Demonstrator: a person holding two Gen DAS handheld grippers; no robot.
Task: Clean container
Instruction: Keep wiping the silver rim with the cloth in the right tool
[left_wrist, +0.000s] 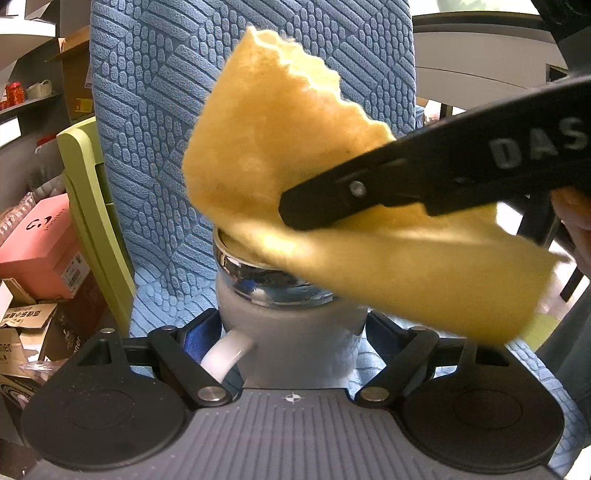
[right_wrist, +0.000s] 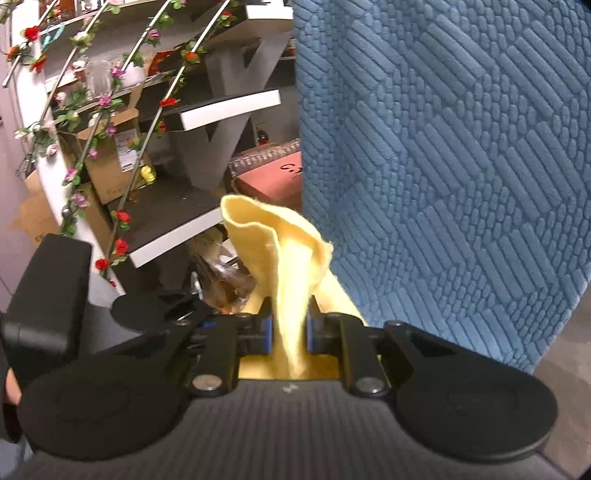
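Note:
A pale grey mug (left_wrist: 295, 347) with a shiny metal rim (left_wrist: 258, 273) and a white handle (left_wrist: 225, 354) sits between the blue pads of my left gripper (left_wrist: 291, 332), which grips its body on both sides. A yellow cloth (left_wrist: 280, 147) covers most of the mug's mouth and hides the inside. My right gripper (left_wrist: 306, 210) reaches in from the right, just above the rim. In the right wrist view the right gripper (right_wrist: 290, 328) is shut on the folded yellow cloth (right_wrist: 291, 258), which sticks up between the pads.
A blue textured towel (left_wrist: 155, 110) hangs over a chair back right behind the mug and fills the right side of the right wrist view (right_wrist: 443, 147). A green chair (left_wrist: 85, 184), a pink box (left_wrist: 44, 243) and cardboard boxes stand left. Shelves with flower garlands (right_wrist: 110, 110) lie beyond.

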